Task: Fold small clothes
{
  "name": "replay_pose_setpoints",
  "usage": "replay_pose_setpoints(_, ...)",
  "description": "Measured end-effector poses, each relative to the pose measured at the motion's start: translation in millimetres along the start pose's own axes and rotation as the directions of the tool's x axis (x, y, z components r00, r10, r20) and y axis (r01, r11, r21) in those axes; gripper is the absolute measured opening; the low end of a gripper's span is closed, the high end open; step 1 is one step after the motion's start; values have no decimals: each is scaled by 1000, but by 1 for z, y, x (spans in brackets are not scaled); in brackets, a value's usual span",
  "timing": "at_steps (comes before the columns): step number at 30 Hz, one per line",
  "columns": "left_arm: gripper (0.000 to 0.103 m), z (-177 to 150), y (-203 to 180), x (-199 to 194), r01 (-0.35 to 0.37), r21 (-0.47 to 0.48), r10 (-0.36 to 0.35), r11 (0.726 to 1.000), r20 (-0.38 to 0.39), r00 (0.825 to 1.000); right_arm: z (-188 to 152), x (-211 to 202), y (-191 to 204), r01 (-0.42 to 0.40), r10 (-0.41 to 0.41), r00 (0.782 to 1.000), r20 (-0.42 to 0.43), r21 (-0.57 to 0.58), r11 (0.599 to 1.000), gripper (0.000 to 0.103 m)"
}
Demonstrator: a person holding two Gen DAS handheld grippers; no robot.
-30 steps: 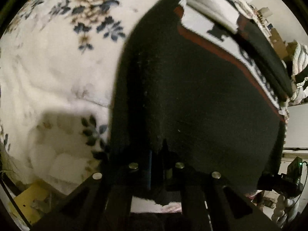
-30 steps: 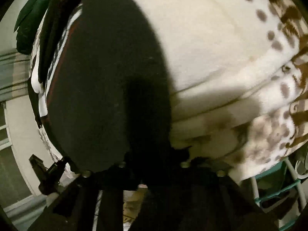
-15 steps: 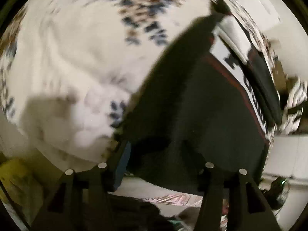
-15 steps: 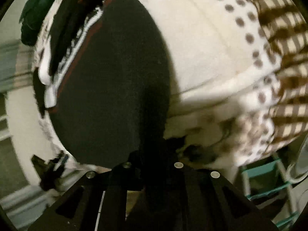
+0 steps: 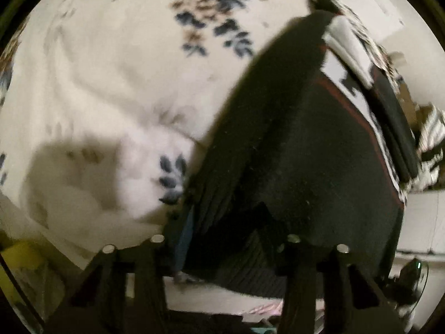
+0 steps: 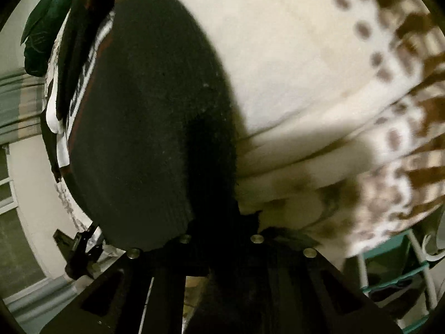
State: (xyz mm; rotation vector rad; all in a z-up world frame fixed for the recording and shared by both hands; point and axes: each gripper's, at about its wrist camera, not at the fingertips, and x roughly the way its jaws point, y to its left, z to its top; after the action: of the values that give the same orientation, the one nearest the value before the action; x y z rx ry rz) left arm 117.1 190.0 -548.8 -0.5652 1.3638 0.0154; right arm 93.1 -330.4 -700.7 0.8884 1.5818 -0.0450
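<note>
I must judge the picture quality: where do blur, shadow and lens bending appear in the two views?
Left wrist view: the floral blanket is smeared by motion blur, a soft shadow lies low on its left, and the fisheye bends the edges. Right wrist view: the spotted blanket blurs toward the right, the black garment is sharper, and a dark shadow runs beside it.

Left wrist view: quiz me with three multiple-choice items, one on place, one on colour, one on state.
1. The black sweater lies: A) on the floral blanket B) under it C) on a floor
2. The stripe across the sweater is: A) yellow B) red C) blue
3. The left gripper is: A) shut on the blanket B) out of view C) open
Answers: 1 A, black knit covers the blanket's right side; 2 B, a thin red line borders the black panel; 3 C, its fingers stand well apart.
</note>
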Motion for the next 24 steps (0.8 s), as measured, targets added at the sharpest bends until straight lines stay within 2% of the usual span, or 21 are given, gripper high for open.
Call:
replay_pose_setpoints(2, 42, -1, 6, -5, 52, -2, -52, 999, 3, 999, -1, -1, 5, -13, 13, 1000, -15, -20, 1000, 10)
replay_pose_setpoints(3, 53, -1, 12, -5, 79, -11, -80, 997, -11, 997, -1, 0, 6, -28, 26, 999, -40, -39, 999, 10)
replay_pose_setpoints(4, 65, -1, 16, -2, 78, -19, -79, 997, -27, 997, 0, 3, 9, -44, 41, 998, -55, -43, 998, 12)
replay_pose_setpoints(5, 67, 0, 22, 3, 87, -31, -88, 996, -43, 995, 2, 6, 10, -58, 54, 996, -71, -44, 997, 17)
replay_pose_setpoints(6, 68, 0, 29, 9, 126, -55, -129, 990, -55, 990, 4, 11, 10, -60, 56, 994, -90, -42, 997, 23)
replay_pose_setpoints(7, 71, 0, 34, 12, 139, -67, -143, 988, -63, 988, 6, 16, 11, -66, 62, 993, -103, -40, 997, 38)
replay_pose_setpoints(8, 81, 2, 36, 17, 164, -79, -169, 983, -60, 984, 8, 22, 11, -87, 82, 990, -112, -37, 996, 50)
replay_pose_setpoints(10, 94, 2, 34, 18, 212, -86, -216, 973, -40, 976, 9, 37, 15, -121, 117, 983, -139, -23, 992, 55)
replay_pose_setpoints(13, 94, 1, 22, 16, 162, -33, -163, 986, -49, 985, 8, 58, 20, -122, 115, 979, -169, -32, 992, 57)
replay_pose_setpoints(15, 87, -1, 13, 12, 158, 14, -157, 987, -51, 986, 6, 60, 22, -113, 106, 983, -146, -36, 993, 57)
replay_pose_setpoints(16, 47, -1, 9, 12, 148, 33, -146, 988, -53, 988, 5, 58, 22, -112, 106, 985, -135, -39, 993, 54)
replay_pose_setpoints(17, 16, -2, 6, 11, 145, 55, -141, 988, -69, 988, 2, 55, 22, -104, 97, 988, -122, -48, 993, 38)
replay_pose_setpoints(19, 11, -5, -6, 8, 144, 86, -138, 986, -80, 987, -1, 53, 25, -122, 118, 986, -115, -35, 992, 13)
replay_pose_setpoints(21, 11, -7, -22, 0, 150, 108, -144, 983, -68, 987, -4, 46, 27, -137, 134, 986, -100, -18, 990, 10)
replay_pose_setpoints(24, 11, -5, -30, -21, 160, 67, -157, 985, -48, 986, -9, 30, 32, -159, 158, 984, -78, 0, 987, 10)
